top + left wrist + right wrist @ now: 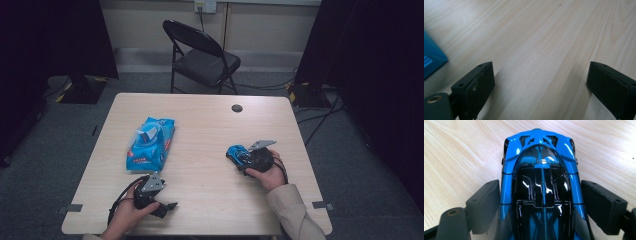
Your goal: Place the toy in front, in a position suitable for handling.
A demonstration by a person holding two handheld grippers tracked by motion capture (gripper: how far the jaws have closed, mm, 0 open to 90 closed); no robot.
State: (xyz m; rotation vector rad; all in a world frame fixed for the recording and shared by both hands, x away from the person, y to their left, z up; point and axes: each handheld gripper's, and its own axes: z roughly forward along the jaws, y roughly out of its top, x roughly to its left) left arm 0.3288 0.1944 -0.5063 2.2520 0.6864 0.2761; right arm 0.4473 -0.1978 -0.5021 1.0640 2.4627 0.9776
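Observation:
A blue and black toy car (pixel 237 154) sits on the right half of the wooden table (pixel 210 125). My right gripper (pixel 241 159) comes at it from the near right. In the right gripper view the car (pixel 541 182) lies lengthwise between the jaws of my right gripper (pixel 540 202), and both pads (pixel 484 205) rest against its sides. Near the front left edge, my left gripper (pixel 166 209) lies low on the table. It stands open (pixel 540 82) over bare wood with nothing between its jaws.
A blue wet-wipe packet (pixel 150 142) lies on the left half of the table; its corner (pixel 431 60) shows beside the left jaw. A round cable hole (pixel 237 108) is near the far edge. A black folding chair (pixel 200 55) stands beyond the table.

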